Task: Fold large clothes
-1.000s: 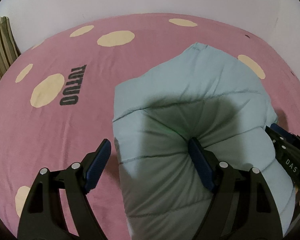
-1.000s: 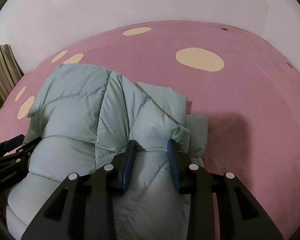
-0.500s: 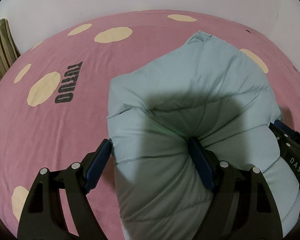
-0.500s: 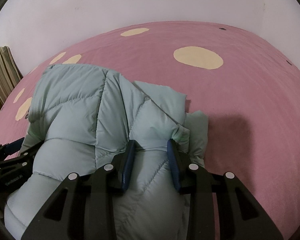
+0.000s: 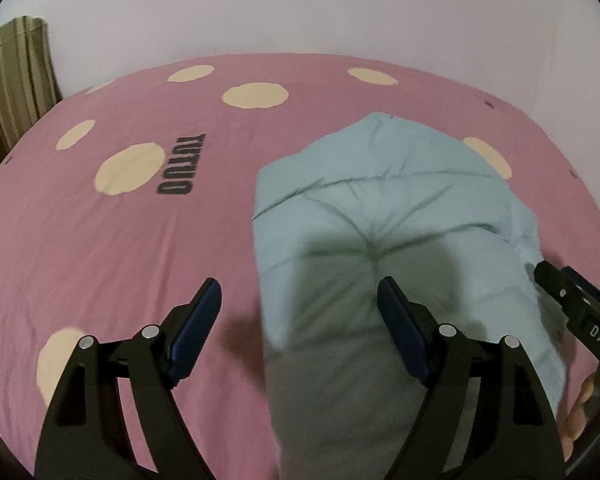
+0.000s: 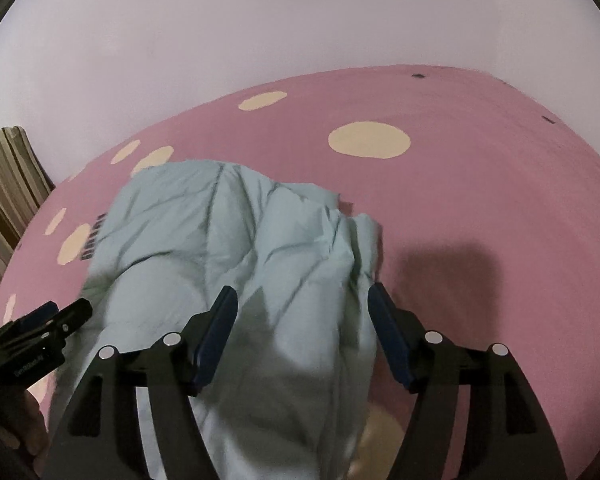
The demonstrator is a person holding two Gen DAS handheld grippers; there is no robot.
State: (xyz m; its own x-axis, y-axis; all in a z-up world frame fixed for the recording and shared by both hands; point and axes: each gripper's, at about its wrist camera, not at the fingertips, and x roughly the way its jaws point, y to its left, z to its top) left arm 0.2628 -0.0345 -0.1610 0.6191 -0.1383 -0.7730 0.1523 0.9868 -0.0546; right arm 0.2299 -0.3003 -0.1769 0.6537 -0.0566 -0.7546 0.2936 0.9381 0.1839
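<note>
While the puffy jacket lies lengthwise ahead, the right gripper is opening above it, empty, and the left gripper gapes over its left edge.

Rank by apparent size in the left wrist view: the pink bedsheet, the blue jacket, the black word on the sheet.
1. Pink bedsheet, the largest.
2. Blue jacket.
3. Black word, the smallest by far.

The jacket lies nearer the camera, but the order stays clear.

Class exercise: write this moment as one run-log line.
stage: fold released | left gripper: open, holds nothing | right gripper: jaws opening, off the jacket | light blue puffer jacket: lying bunched on pink spotted bedsheet
</note>
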